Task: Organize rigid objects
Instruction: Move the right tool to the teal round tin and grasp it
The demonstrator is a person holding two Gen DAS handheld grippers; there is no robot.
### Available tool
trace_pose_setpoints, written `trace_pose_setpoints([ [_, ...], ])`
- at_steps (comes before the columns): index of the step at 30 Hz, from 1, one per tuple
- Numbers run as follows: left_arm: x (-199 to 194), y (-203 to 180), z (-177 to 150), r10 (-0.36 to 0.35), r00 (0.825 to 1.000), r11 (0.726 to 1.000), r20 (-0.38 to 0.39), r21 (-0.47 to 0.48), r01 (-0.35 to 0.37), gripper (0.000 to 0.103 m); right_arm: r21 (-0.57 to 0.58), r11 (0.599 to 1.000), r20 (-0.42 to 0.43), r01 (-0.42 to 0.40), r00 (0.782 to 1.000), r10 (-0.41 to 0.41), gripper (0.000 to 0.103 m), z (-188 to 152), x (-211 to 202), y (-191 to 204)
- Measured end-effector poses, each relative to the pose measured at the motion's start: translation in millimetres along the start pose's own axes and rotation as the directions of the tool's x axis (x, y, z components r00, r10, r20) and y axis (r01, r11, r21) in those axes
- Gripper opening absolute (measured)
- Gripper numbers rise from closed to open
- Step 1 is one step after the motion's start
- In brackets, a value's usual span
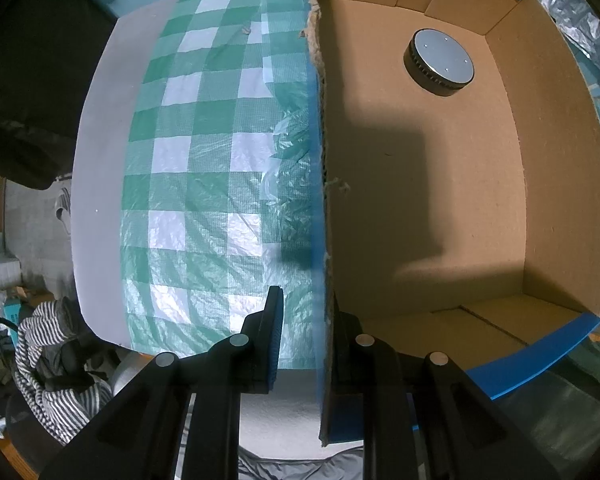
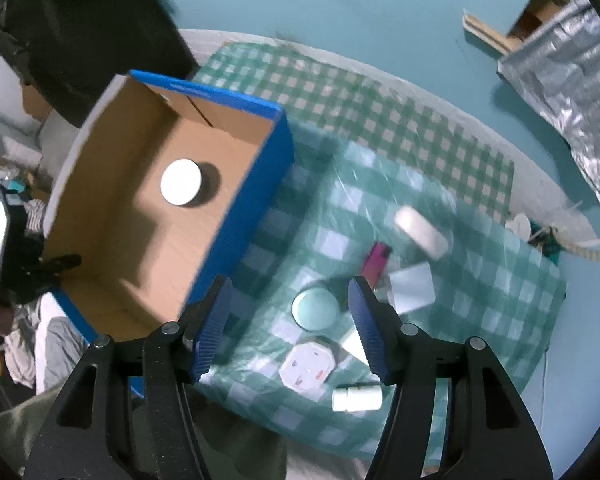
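Note:
An open cardboard box with blue outer walls (image 2: 256,184) stands on a green checked cloth. A round black disc with a silver top (image 1: 439,62) lies on its floor; it also shows in the right wrist view (image 2: 181,182). My left gripper (image 1: 306,336) straddles the box's left wall (image 1: 320,200), one finger outside and one inside, closed on it. My right gripper (image 2: 290,320) is open and empty above the cloth. Under it lie a round teal tin (image 2: 315,309), a white octagonal adapter (image 2: 307,366), a white bottle (image 2: 357,398), a pink lighter (image 2: 375,261), a white oblong case (image 2: 421,231) and a pale card (image 2: 412,288).
The checked cloth (image 1: 204,168) covers a white table edge (image 1: 96,184). Striped clothing (image 1: 48,364) lies below the table at left. Silver foil wrapping (image 2: 568,80) hangs at the far right. A dark object (image 2: 80,40) stands behind the box.

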State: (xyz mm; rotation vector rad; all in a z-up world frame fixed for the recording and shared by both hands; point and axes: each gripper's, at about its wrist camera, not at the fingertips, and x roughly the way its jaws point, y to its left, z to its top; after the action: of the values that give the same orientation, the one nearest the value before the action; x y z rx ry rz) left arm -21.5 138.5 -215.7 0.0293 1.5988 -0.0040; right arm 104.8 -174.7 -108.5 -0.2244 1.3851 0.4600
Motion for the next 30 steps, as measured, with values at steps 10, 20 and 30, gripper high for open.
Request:
trace_pose_setpoints([
  [10,-0.2,-2.8,-3.2,0.001,1.0,1.0,0.0,0.009,-0.001,0.019,0.065,0.998,-0.064,-0.004,0.998,0.008,0.061,-22.6,57.2,-19.7],
  [20,-0.9,-4.4,-3.8,0.004,1.0,1.0,0.0,0.013,-0.004,0.019,0.111,0.994,-0.105,0.014,0.994,-0.003,0.06,-31.9,94.3,-27.7],
  [30,-0.4,-4.9,-3.2,0.001,1.0,1.0,-0.002,0.02,-0.001,0.019,0.115,0.993,-0.123,0.023,0.992,-0.008,0.048,-30.3,111.7,-21.7],
])
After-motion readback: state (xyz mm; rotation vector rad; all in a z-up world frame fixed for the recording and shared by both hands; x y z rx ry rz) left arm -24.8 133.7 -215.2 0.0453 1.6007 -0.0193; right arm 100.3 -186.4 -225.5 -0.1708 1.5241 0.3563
